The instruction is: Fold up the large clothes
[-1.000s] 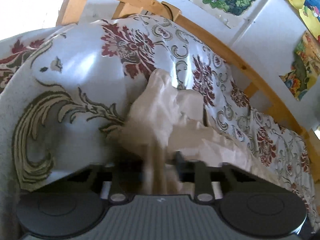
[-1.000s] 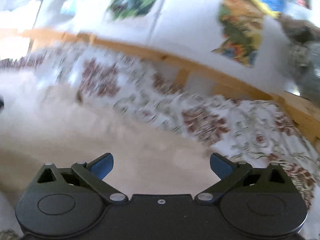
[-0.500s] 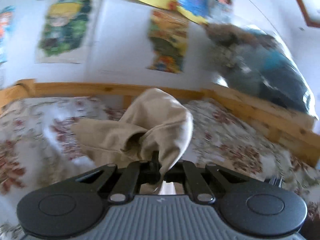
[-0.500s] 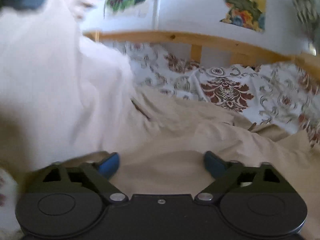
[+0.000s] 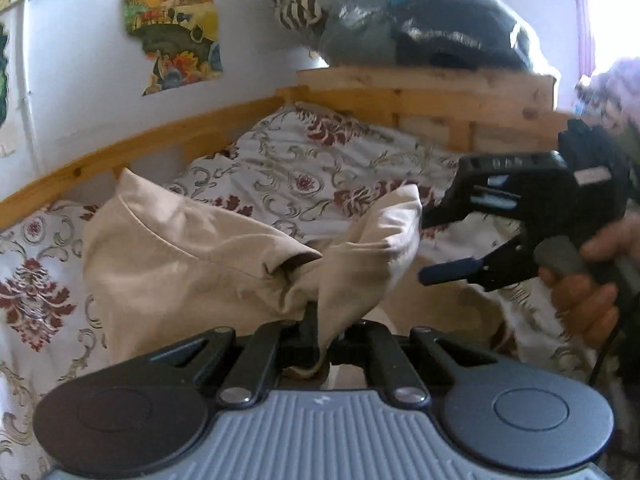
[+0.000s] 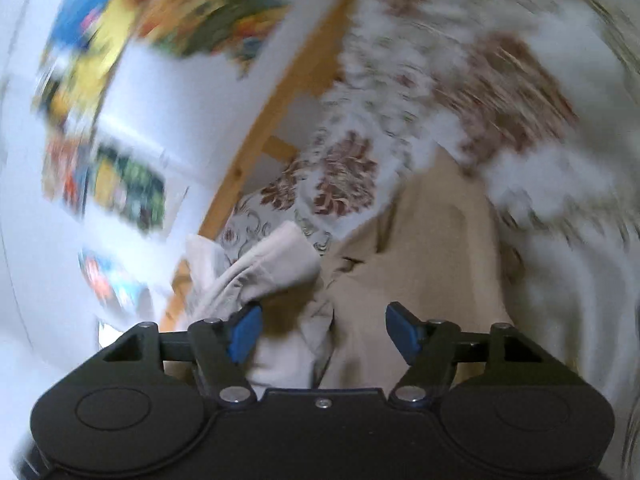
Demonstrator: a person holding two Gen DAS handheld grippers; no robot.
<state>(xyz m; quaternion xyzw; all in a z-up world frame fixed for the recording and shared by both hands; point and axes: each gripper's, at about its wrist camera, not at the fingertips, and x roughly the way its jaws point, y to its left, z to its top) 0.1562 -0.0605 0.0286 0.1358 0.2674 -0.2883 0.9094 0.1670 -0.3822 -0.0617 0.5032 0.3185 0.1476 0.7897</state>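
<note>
A beige garment hangs over a bed with a floral cover. My left gripper is shut on a bunched edge of the garment and holds it up. My right gripper comes in from the right, open, its jaws on either side of a raised fold of the garment. In the blurred right wrist view the right gripper is open with the beige garment and a paler fold between its blue pads.
A wooden bed frame runs along a white wall with posters. A wooden headboard carries a pile of dark bagged things. A hand holds the right gripper.
My left gripper has swung right with the garment, from the bed cover to the headboard end. My right gripper has rolled sharply and moved up to a raised fold of the garment.
</note>
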